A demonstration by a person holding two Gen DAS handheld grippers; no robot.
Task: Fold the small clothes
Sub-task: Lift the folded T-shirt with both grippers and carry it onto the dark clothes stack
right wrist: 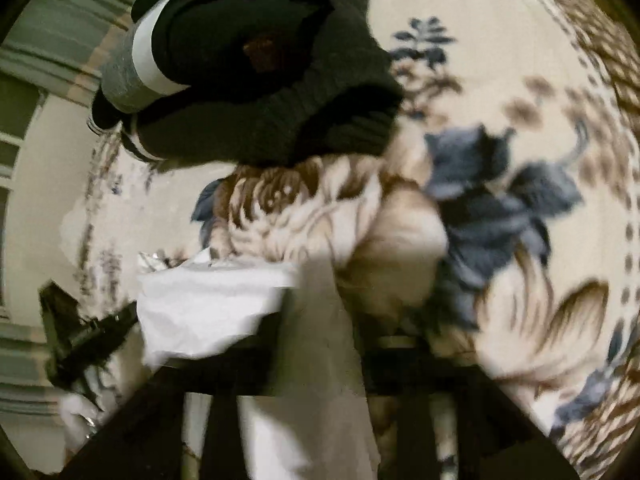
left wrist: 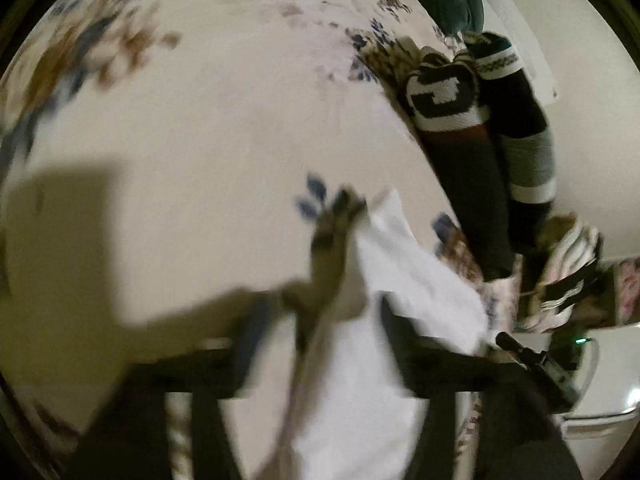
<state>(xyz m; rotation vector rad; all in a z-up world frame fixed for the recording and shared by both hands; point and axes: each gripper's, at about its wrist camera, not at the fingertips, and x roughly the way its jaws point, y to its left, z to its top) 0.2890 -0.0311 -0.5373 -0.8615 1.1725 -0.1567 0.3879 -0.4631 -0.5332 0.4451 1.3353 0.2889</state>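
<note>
Left gripper point(left wrist: 320, 264) and right gripper point(right wrist: 316, 320) both stand apart over a white cloth point(left wrist: 404, 276) (blurred). Dark socks point(left wrist: 472, 152) lie at upper right on the floral bedspread point(left wrist: 200, 128).

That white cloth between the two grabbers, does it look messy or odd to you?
Somewhat. The white cloth lies crumpled on the floral blanket, its near edge puckered rather than flat, so it is not neatly folded. Behind it, the dark socks lie in a loose heap. Both pictures are blurred, so finer creases cannot be judged.
</note>
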